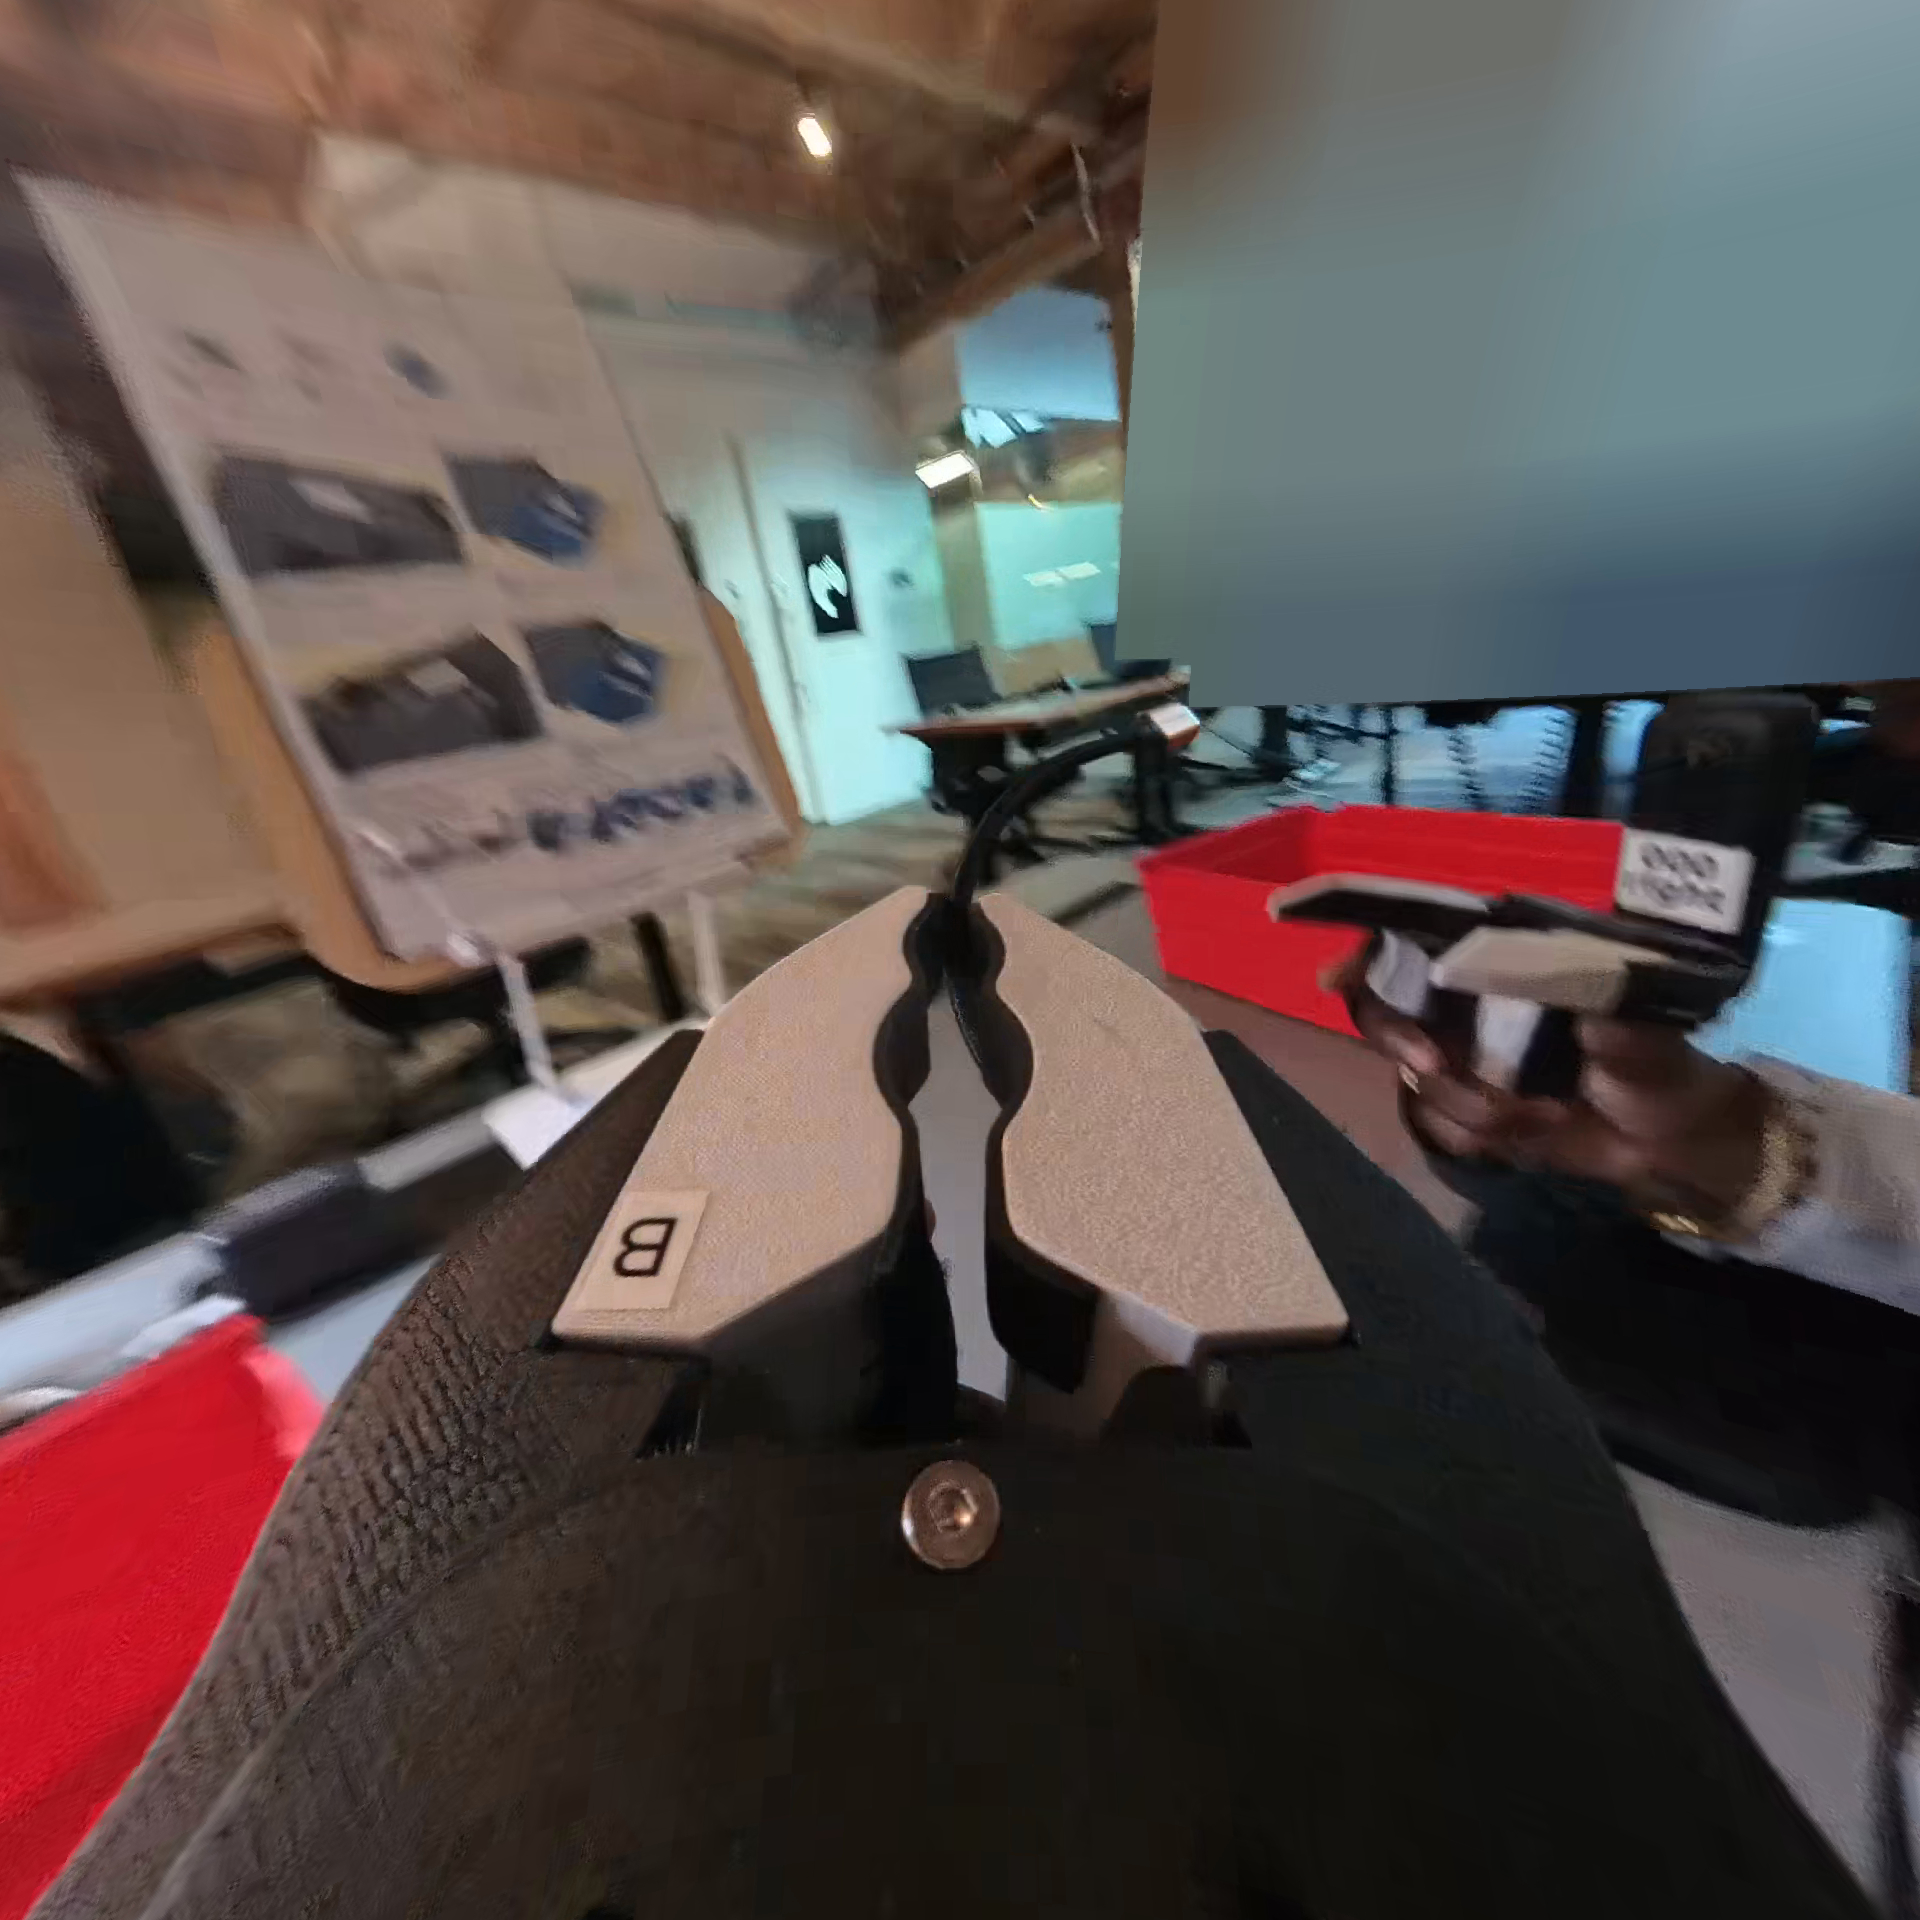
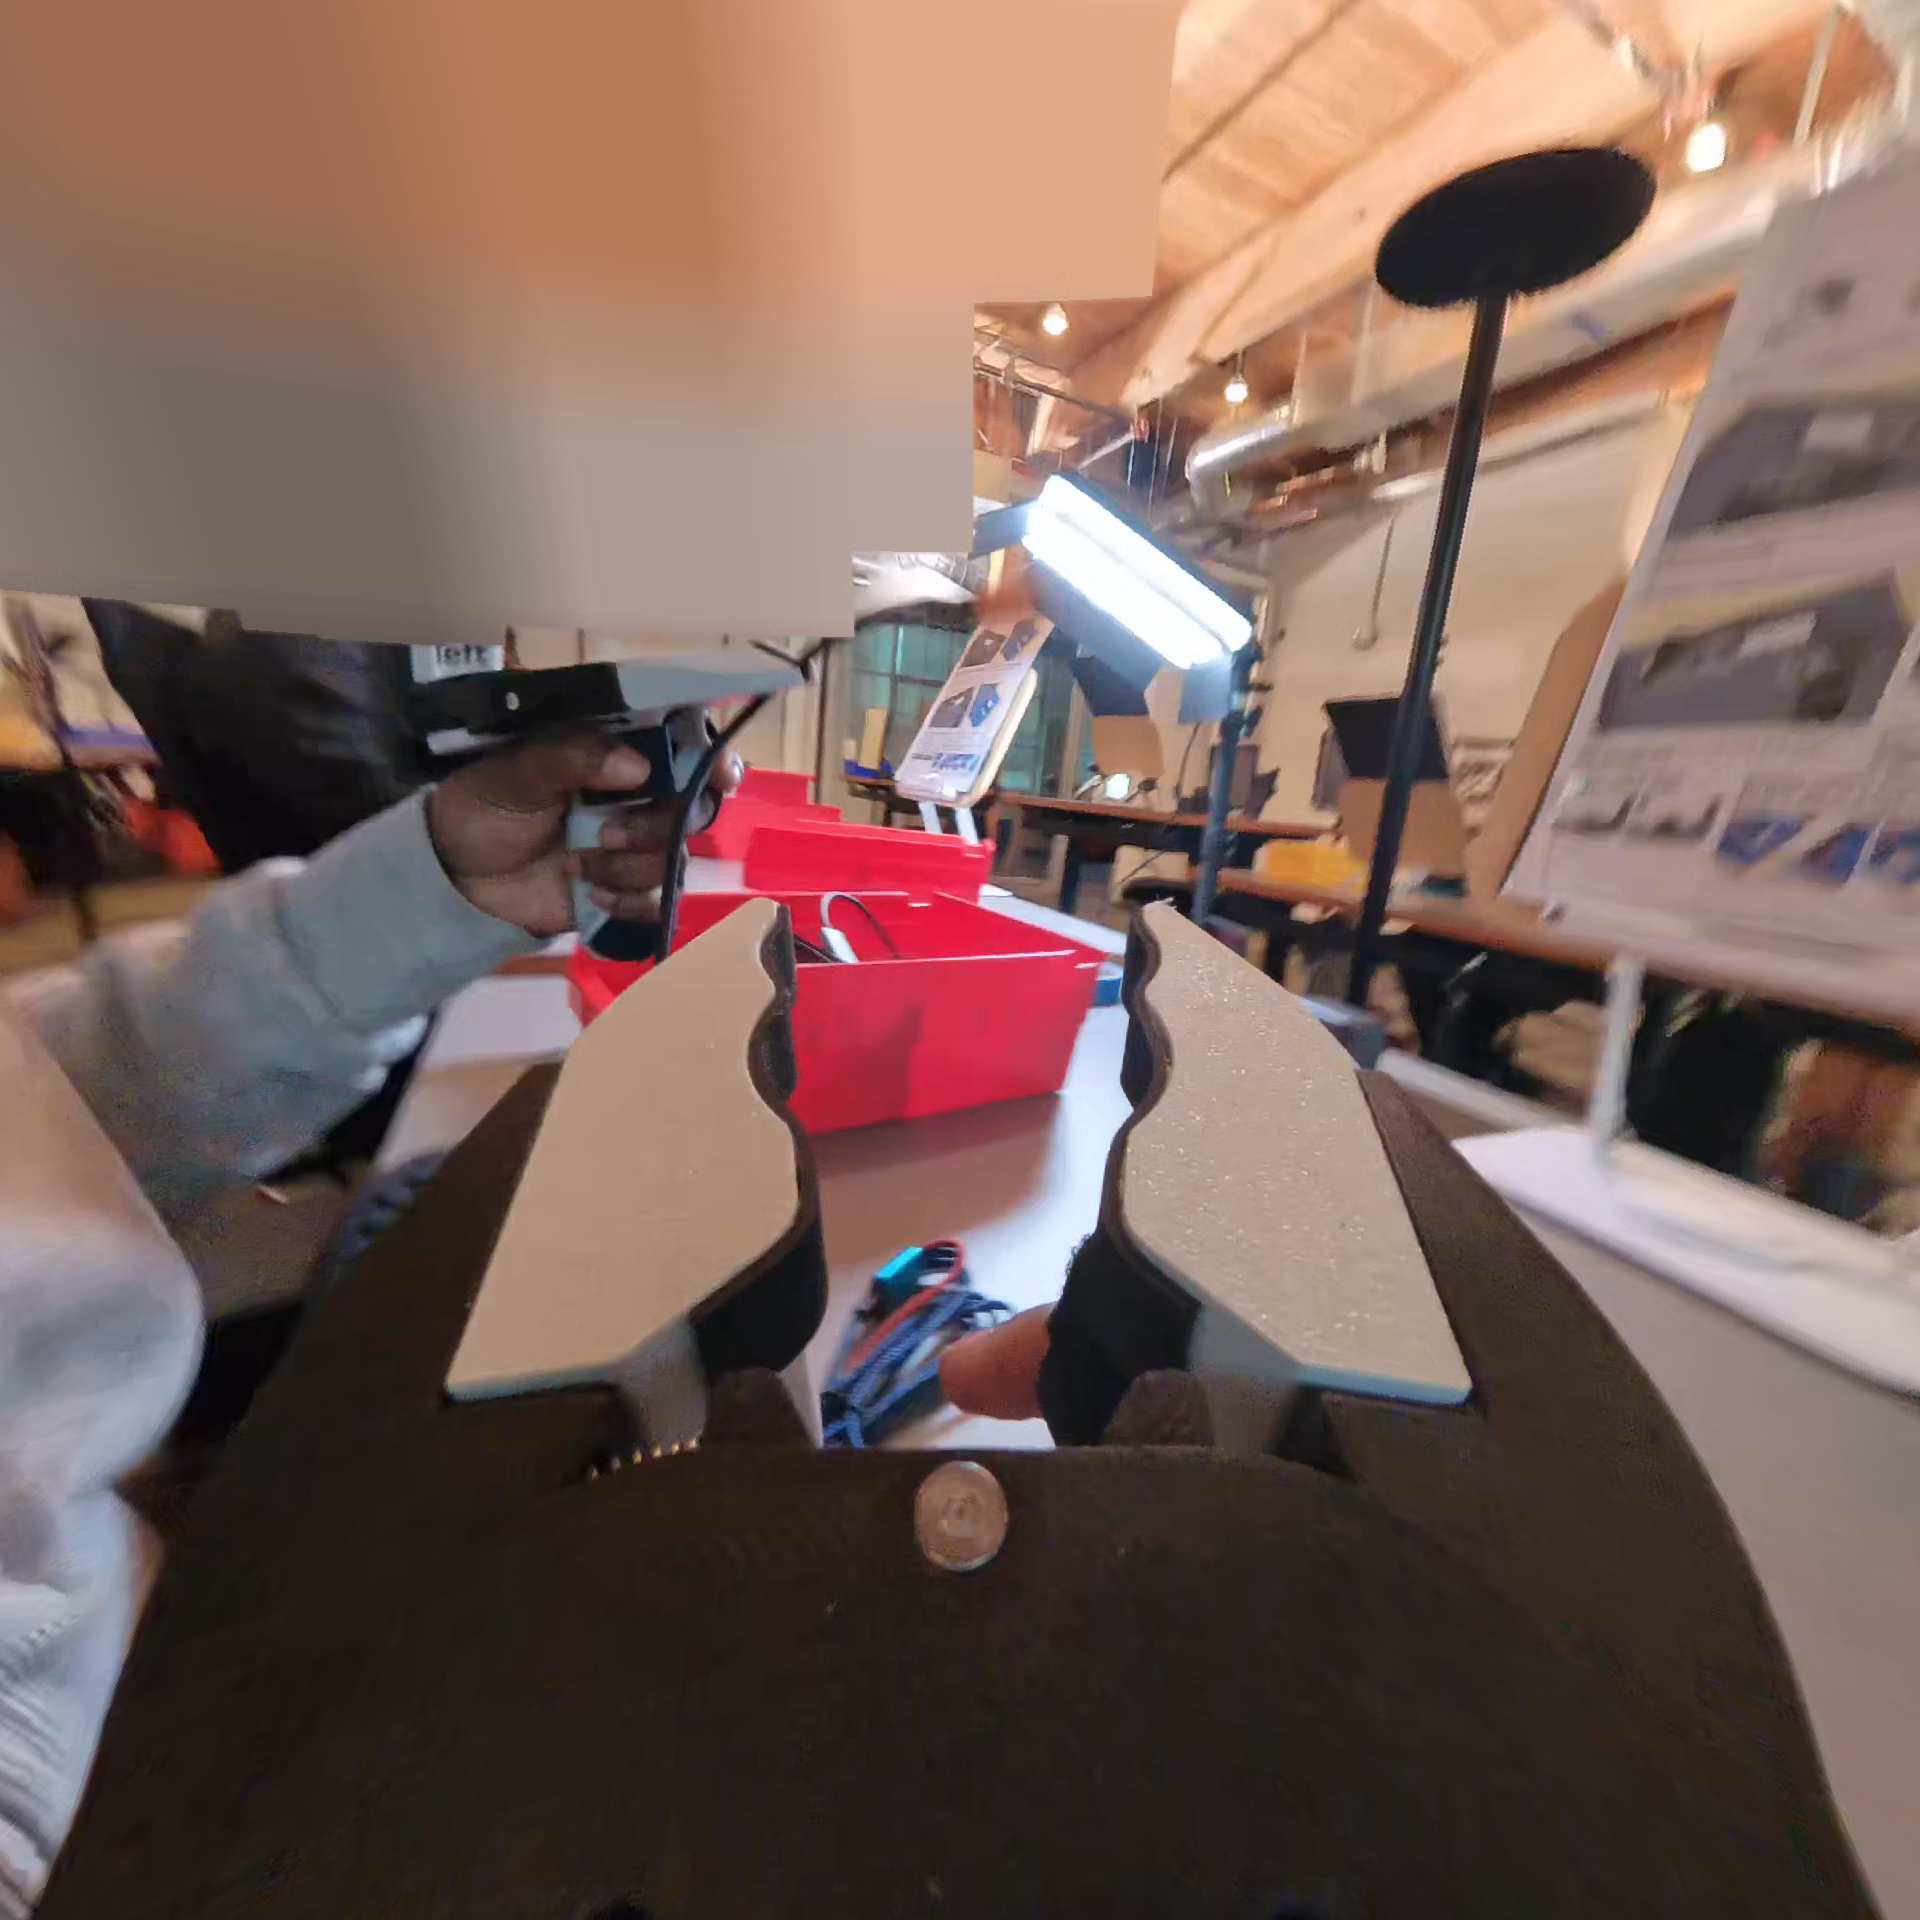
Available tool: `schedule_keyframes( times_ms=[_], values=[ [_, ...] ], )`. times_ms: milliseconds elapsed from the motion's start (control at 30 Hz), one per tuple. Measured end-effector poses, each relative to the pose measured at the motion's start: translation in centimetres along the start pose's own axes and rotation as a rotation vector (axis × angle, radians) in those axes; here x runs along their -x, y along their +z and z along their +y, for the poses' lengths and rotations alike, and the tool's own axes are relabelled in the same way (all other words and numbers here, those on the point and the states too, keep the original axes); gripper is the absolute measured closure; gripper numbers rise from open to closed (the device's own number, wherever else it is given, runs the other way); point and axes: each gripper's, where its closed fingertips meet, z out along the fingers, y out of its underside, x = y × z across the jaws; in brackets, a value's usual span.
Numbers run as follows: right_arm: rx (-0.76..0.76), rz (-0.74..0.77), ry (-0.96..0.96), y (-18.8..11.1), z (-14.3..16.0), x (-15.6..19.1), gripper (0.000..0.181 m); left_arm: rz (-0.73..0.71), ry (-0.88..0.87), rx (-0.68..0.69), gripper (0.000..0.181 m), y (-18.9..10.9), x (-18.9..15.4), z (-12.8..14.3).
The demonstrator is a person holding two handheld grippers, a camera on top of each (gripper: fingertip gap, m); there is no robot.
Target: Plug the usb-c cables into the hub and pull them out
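Between left tool (image 1: 951, 914) fingers, cable (image 1: 1023, 795).

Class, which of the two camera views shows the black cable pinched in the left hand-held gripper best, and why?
The left wrist view: the black cable sits clamped between the tips of the left hand-held gripper and arcs away beyond them. The right wrist view shows it only as a thin dark line hanging below that distant gripper.

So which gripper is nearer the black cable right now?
Left. The left gripper is shut on the black cable, which arcs out past its tips. The right gripper is open and empty, off to the side.
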Motion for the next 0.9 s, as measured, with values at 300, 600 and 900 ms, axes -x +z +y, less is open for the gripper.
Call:
schedule_keyframes(
  times_ms=[300,600,900],
  values=[
    [0.261,-0.071,-0.495,-0.9,1.3,1.6,0.137,0.308,-0.200,0.256,0.177,0.9,-5.4,6.5],
    [0.297,-0.099,-0.487,-0.8,2.3,2.0,0.152,0.389,-0.303,0.252,0.177,0.2,-5.6,7.1],
    [0.340,-0.141,-0.435,-1.3,3.5,2.0,0.157,0.429,-0.328,0.257,0.177,0.2,-6.0,7.5]
  ],
)
